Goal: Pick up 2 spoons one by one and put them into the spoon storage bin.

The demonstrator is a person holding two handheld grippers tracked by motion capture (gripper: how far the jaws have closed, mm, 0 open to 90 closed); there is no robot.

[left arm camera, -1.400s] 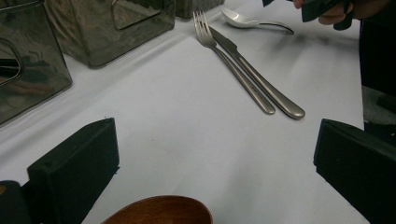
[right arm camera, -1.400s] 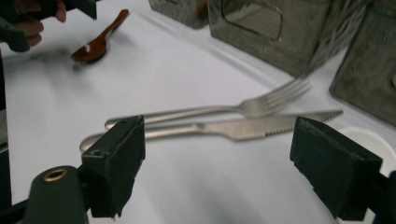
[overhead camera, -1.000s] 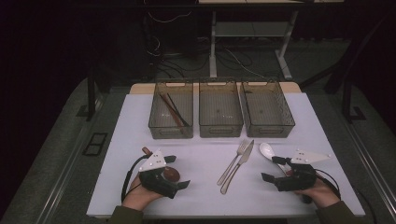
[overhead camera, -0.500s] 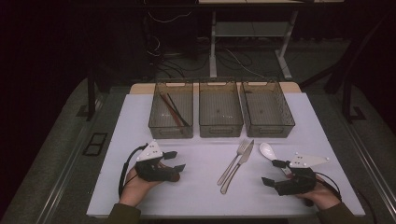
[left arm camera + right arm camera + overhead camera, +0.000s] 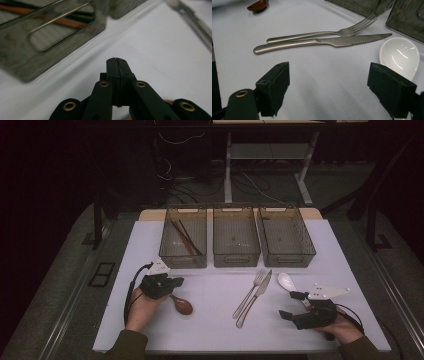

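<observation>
sorting cutlery, early | chopsticks (image 5: pixel 186 239) in left bin (image 5: pixel 169 254) | left claw (image 5: pixel 176 282) closed, empty, over brown spoon (image 5: pixel 182 305) on desk | right claw (image 5: pixel 291 304) spread wide near white spoon (image 5: pixel 287 281) | fork (image 5: pixel 251 292), knife (image 5: pixel 255 297) unsorted

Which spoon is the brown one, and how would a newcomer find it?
Start at the left bin, the one holding chopsticks, and come straight toward the person across the white mat. The brown spoon lies there beside the left gripper. It is dark reddish-brown, unlike the white spoon and the steel fork and knife to its right.
</observation>
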